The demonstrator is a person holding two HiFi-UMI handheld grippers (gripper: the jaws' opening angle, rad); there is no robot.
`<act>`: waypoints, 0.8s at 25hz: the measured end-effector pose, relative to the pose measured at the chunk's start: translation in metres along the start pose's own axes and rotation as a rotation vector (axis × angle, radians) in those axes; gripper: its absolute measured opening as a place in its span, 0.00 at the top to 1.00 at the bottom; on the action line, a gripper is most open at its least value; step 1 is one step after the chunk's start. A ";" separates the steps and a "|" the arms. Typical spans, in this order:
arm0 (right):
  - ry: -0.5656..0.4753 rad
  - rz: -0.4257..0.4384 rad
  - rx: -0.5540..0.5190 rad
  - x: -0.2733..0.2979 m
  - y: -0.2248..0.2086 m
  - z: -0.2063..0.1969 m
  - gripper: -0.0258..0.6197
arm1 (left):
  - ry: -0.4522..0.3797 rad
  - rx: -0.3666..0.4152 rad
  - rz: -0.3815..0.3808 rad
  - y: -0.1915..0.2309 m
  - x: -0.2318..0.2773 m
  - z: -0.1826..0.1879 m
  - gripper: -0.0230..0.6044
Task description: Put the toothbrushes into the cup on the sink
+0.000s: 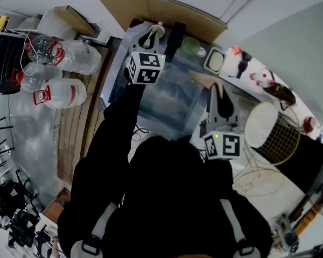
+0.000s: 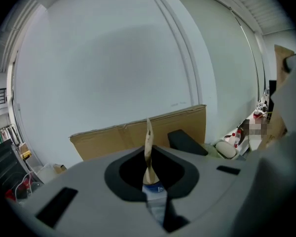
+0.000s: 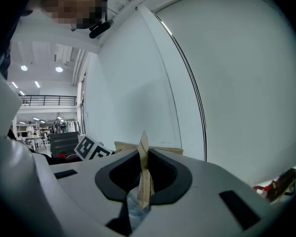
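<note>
Both grippers are holding brushes: the left gripper (image 2: 149, 158) is sitting clamped on a thin tan toothbrush (image 2: 148, 144) that is poking up between its jaws, and the right gripper (image 3: 144, 174) is sitting clamped the same way on a second toothbrush (image 3: 143, 154). In the head view the left gripper (image 1: 152, 32) is reaching over the far edge of the sink (image 1: 167, 98), just left of a greenish cup (image 1: 190, 45) (probably the target, too small to be sure). The right gripper (image 1: 217, 90) is waiting nearer the person at the sink's right side, with its brush handle (image 1: 202, 79) sticking out sideways. Neither brush is in the cup yet, so the step in hand looks like dropping in the left one. To do it well: bringing the brush over the cup mouth, tipping it so the lower end is pointing down inside the rim, and opening only once that end is well inside. The handle is thin and could be swivelling in the jaws, so moving slowly is helping. Keeping the right gripper parked apart is avoiding a knock. Cardboard (image 1: 161, 7) is standing right behind the sink, so no overshooting.
</note>
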State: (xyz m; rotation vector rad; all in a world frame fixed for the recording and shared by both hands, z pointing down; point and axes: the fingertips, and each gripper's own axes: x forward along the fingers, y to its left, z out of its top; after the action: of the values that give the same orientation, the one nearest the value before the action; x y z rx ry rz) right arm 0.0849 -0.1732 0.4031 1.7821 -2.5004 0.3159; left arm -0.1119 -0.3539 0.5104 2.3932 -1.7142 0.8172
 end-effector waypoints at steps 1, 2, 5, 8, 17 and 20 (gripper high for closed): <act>0.002 -0.003 0.001 0.000 -0.001 0.000 0.89 | 0.008 0.006 -0.002 -0.001 0.003 -0.002 0.92; 0.004 -0.005 0.001 0.000 -0.002 -0.001 0.89 | 0.016 0.012 -0.002 -0.002 0.006 -0.005 0.92; 0.006 -0.009 -0.003 0.001 -0.004 -0.002 0.89 | 0.037 0.031 -0.002 -0.005 0.014 -0.012 0.92; 0.008 -0.013 -0.003 0.001 -0.007 -0.002 0.89 | 0.054 0.043 -0.003 -0.007 0.020 -0.018 0.92; 0.010 -0.019 0.017 -0.001 -0.014 -0.006 0.89 | 0.090 0.032 -0.053 -0.016 0.035 -0.031 0.91; 0.009 -0.025 0.019 -0.004 -0.016 -0.007 0.89 | 0.083 0.009 -0.088 -0.021 0.032 -0.031 0.81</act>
State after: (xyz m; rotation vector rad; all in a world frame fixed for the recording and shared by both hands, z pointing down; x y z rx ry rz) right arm 0.1006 -0.1734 0.4112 1.8128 -2.4753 0.3461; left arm -0.0969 -0.3618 0.5562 2.3850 -1.5670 0.8999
